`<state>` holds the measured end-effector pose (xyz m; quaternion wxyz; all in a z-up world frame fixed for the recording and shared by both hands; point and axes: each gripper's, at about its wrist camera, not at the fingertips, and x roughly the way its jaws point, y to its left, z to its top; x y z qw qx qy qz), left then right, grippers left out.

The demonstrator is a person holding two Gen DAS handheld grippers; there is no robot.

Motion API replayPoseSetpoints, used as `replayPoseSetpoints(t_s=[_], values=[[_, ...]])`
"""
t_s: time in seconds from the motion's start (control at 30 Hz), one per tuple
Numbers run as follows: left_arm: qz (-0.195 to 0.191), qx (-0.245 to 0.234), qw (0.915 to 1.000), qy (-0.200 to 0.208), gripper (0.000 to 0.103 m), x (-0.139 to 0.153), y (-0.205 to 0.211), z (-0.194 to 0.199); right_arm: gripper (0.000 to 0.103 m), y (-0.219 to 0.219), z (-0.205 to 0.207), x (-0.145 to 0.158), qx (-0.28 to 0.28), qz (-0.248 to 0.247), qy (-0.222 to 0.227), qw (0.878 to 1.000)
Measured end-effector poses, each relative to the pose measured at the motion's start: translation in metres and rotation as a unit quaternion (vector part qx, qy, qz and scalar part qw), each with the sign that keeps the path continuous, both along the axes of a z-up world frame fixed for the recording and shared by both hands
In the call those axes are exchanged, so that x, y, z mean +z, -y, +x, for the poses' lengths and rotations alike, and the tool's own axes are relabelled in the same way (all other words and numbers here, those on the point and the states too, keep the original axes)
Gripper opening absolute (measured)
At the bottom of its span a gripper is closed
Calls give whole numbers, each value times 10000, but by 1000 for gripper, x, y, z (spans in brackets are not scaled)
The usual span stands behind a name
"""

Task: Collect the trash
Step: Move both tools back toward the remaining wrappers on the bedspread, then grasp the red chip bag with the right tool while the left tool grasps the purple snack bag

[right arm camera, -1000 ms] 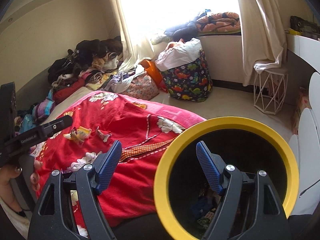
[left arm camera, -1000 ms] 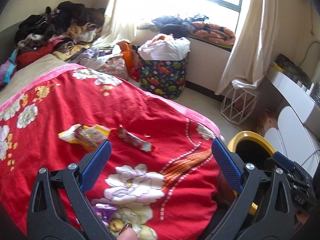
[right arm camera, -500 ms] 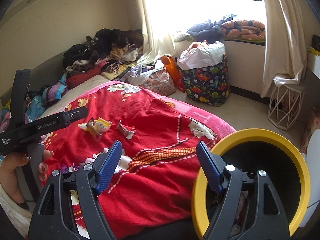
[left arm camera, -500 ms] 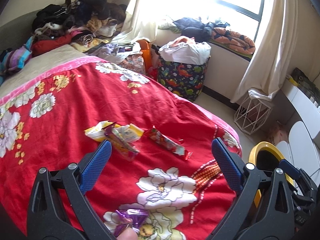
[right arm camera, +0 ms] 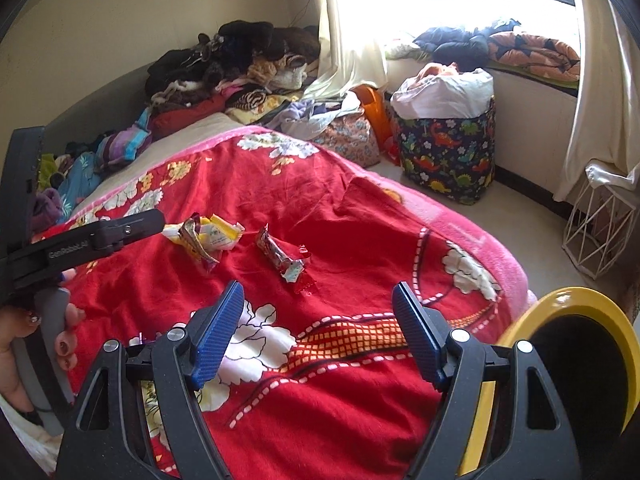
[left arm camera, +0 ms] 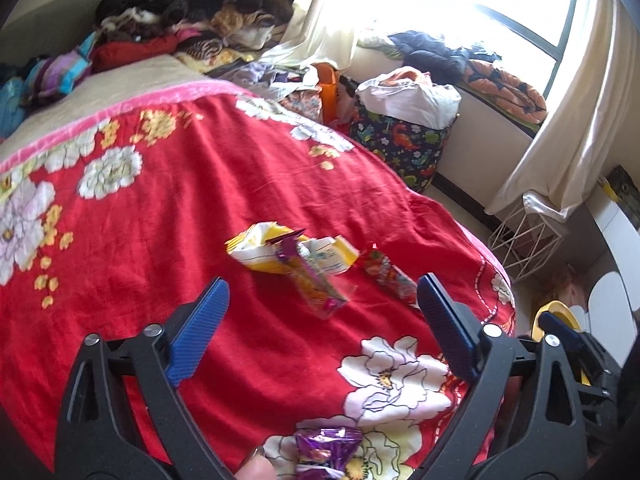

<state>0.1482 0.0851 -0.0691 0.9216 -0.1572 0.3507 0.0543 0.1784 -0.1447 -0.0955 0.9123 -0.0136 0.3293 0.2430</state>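
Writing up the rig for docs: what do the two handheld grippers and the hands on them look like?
Both match: the left gripper and right gripper have black matte plastic frames with triangular cut-outs, silver pivot screws, and flat blue ribbed fingers. From the right wrist view, the left unit's black side bar carries white lettering, with a grey handle. The left hand on it has dark polished nails; no sleeve or cable shows.

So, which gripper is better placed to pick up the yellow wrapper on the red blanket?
Probably the left gripper: its open jaws already frame the yellow wrapper just ahead. The right gripper, also open, faces the red snack wrapper and sits nearer the yellow-rimmed bin.
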Motion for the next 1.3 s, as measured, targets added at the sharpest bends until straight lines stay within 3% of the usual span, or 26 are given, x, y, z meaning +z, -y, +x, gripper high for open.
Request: replayPoseSetpoints(t_s=[0.27,0.57,0.67,0.73,0.83,0.97,1.1,1.3], values=[[-354,-78,9988,-316,65,-24,-6,10,62,-28,36,-36,120,-331,-477,9982],[-825,-60,9949,-570,59,-46,-10,28,52,-46,66,-52,237,-283,-712,9968],[-906,-52,9941,-597,59,-50,-10,32,39,-54,73,-58,369,-339,-822,9954],[-921,-46,9938,-618,56,-51,-10,34,19,-58,77,-62,460,-301,-989,9936],[-1003,16,9929,-639,56,-54,-11,38,8,-56,73,-65,409,-211,-1058,9933],[-986,86,9929,-657,48,-56,-12,41,5,-44,55,-60,265,17,-994,9947],[-931,156,9929,-720,29,-61,-11,44,5,-26,36,-51,141,251,-855,9959],[-950,76,9933,-655,24,-56,-7,38,4,-5,10,-38,81,420,-653,9970]])
